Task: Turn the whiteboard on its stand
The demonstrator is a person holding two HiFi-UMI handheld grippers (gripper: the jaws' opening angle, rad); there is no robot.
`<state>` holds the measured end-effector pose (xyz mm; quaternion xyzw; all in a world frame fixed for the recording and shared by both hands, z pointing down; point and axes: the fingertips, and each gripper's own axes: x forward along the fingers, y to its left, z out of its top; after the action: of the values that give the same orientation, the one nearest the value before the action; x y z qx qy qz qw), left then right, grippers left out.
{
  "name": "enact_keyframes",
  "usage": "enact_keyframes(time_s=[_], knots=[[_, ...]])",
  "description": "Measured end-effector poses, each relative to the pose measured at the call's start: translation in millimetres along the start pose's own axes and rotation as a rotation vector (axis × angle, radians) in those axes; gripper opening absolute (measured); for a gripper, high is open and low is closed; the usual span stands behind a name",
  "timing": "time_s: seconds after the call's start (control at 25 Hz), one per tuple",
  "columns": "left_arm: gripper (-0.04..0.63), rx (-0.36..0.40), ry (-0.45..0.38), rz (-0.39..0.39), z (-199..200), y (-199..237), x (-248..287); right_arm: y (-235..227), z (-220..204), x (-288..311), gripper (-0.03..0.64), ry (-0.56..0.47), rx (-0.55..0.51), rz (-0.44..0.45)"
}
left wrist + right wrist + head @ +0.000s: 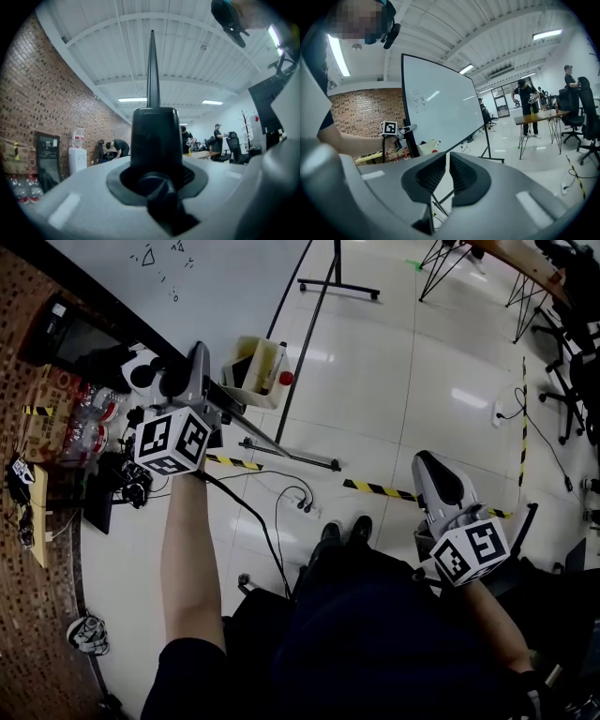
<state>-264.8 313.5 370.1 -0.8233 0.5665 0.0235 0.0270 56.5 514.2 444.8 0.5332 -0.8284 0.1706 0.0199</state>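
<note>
Whiteboard (225, 282) stands tilted on its stand (302, 351), ahead and to the person's left. The left gripper (189, 367) is clamped on the board's dark frame edge (152, 70), which rises between its jaws as a thin blade in the left gripper view. The right gripper (429, 465) hangs well apart from the board over the floor, its jaws drawn almost together with nothing between them. The head view cuts the board off at the top, and the small marks (418, 101) on it are too small to read
</note>
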Motion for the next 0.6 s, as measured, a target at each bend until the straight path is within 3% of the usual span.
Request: enact_keyframes(time_s=[0.24,0.6], knots=[[0.121,-0.005,-0.028,-0.014,-10.2,-15.8,-39.7,30.8,0.8,17.7,0.029,-0.039,-0.031,0.030],[0.121,-0.011,-0.042,-0.020,-8.0,-19.8,-56.0,67.3,6.4,52.8,0.029,-0.029,-0.064,0.103]])
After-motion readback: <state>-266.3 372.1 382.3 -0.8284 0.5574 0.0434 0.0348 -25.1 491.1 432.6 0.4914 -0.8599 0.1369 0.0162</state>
